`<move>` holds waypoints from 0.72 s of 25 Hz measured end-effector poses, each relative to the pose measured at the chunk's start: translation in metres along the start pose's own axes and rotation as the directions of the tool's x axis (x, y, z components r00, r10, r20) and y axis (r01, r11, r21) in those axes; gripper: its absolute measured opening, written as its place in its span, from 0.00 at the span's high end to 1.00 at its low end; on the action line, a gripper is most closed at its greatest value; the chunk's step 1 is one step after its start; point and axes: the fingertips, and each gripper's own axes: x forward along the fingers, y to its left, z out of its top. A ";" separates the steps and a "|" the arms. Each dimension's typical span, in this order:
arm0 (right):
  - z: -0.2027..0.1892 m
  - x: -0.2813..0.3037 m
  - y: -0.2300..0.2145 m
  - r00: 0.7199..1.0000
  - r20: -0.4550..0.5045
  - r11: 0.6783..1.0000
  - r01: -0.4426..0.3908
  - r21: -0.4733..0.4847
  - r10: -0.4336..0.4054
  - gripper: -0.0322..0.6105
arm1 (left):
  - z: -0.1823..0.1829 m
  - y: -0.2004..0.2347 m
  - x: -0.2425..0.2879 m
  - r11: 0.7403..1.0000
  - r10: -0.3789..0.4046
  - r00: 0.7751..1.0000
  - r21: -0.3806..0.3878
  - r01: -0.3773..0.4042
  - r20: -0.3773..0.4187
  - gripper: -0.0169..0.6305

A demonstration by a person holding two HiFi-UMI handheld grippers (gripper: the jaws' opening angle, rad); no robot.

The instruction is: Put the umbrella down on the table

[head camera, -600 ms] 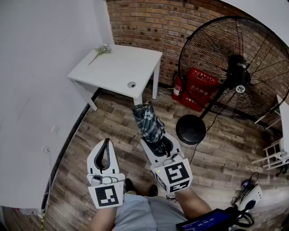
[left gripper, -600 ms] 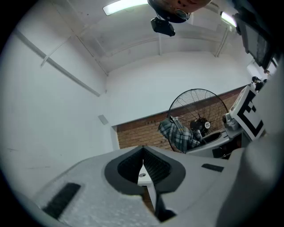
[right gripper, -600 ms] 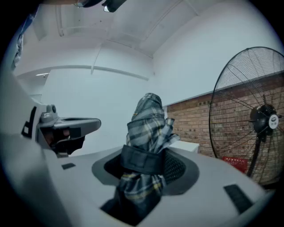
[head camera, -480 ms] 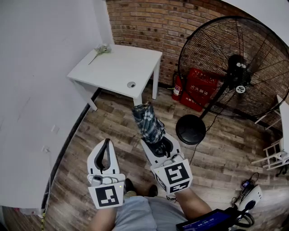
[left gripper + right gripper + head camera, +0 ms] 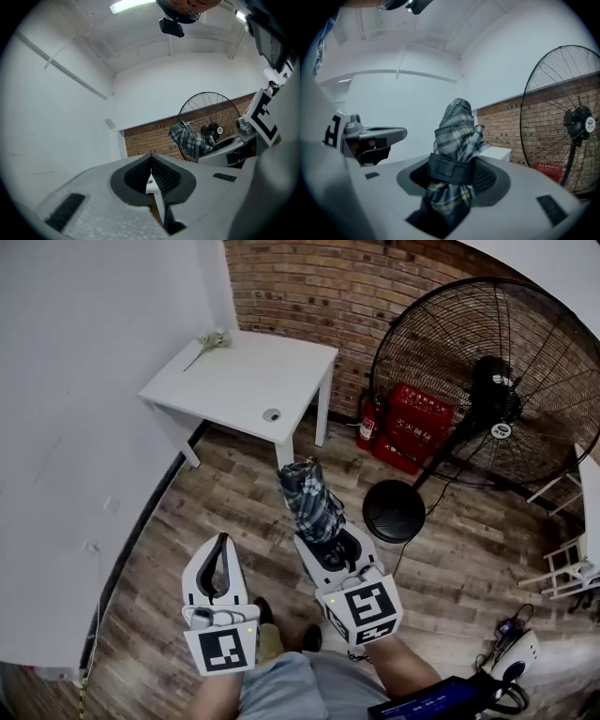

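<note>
**Umbrella held in the right hand-held gripper, not yet on the table**

The right hand-held gripper [image 5: 325, 542] is low in the middle of the head view. Its jaws squeeze a folded checked umbrella [image 5: 307, 495] right at the dark strap [image 5: 450, 168]. The umbrella sticks out past the jaws, toward the top of the frame, over the wood floor [image 5: 234, 493]. It does not touch the table.

The left hand-held gripper [image 5: 221, 547] is just beside the right one, at the lower left. Its jaws are pressed together and hold nothing.

The white table [image 5: 246, 381] stands in the upper left, well apart from the umbrella. A small flower [image 5: 212, 341] lies near its far edge. A big black fan [image 5: 487, 381] stands at the right. A red box [image 5: 417, 423] sits near the fan's foot, by the brick wall [image 5: 319, 287].
</note>
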 end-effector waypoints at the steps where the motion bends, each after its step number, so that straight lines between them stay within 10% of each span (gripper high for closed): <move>1: 0.000 0.003 0.001 1.000 -0.001 1.000 -0.002 -0.004 0.002 0.62 | -0.002 0.002 0.002 1.000 0.001 1.000 -0.003 -0.001 -0.002 0.96; 18: -0.011 0.161 0.003 0.999 -0.052 1.000 -0.004 -0.001 0.003 0.62 | -0.063 0.119 0.108 0.999 0.025 0.998 -0.042 -0.027 -0.051 0.96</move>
